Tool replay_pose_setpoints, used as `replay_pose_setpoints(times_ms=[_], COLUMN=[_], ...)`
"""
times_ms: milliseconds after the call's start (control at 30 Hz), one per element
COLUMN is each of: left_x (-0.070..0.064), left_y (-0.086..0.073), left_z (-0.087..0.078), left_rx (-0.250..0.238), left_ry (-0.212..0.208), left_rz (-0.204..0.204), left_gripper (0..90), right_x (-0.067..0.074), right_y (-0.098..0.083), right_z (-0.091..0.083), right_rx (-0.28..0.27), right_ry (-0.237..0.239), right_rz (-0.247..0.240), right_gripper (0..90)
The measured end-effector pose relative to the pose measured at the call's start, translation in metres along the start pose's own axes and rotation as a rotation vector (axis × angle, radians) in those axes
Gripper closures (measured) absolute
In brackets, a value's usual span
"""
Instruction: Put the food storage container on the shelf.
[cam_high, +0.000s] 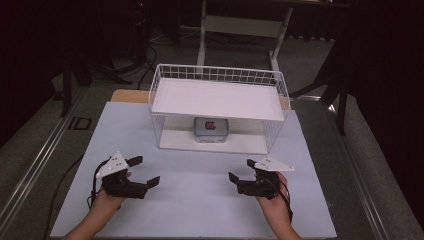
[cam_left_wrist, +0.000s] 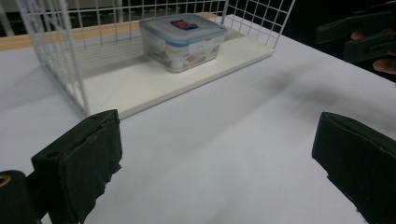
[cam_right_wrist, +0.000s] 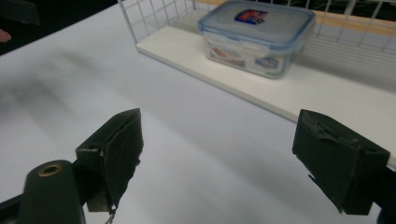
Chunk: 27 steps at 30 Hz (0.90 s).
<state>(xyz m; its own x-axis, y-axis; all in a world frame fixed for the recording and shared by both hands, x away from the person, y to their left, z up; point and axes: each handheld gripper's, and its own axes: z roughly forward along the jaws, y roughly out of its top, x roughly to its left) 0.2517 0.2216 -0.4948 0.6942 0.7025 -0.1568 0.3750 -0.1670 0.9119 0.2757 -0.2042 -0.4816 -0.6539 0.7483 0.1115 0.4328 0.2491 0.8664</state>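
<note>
Plastic, one lidded box (cam_high: 211, 130) sits mid-frame in one wire rack (cam_high: 219, 75); two claws, left claw (cam_high: 147, 171) and right claw (cam_high: 241, 170), gape wide, empty, lower on the counter (cam_high: 200, 200).

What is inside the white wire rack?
A plastic box with a blue-edged lid sits on the bottom shelf of the wire rack, under the top shelf. The lid is shut, so what it holds cannot be made out.

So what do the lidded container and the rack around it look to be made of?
The container looks like clear, glossy plastic: its contents show through the walls, and the blue-tinted lid has clip flaps. The rack appears to be white-coated metal wire in a grid, with flat matte white shelf boards, perhaps laminate or plastic.
</note>
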Motion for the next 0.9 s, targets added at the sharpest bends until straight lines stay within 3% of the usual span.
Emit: replay_pose_setpoints(times_ms=[467,733,900], left_x=[0.007,0.014,0.015], left_y=[-0.018,-0.028,-0.036], left_z=[-0.023,-0.035,-0.033], left_rx=[0.017,0.036,0.034], left_ry=[0.021,0.051,0.05], left_rz=[-0.016,-0.021,-0.033], left_gripper=[2.8,2.8,2.8], right_x=[-0.006,-0.013,-0.018], right_y=[-0.026,-0.038,-0.043], right_z=[-0.027,-0.038,-0.041], right_rx=[-0.011,-0.013,-0.031], right_ry=[0.045,0.024,0.029], right_rz=[0.003,-0.027,0.001], right_gripper=[16.0,16.1,16.0])
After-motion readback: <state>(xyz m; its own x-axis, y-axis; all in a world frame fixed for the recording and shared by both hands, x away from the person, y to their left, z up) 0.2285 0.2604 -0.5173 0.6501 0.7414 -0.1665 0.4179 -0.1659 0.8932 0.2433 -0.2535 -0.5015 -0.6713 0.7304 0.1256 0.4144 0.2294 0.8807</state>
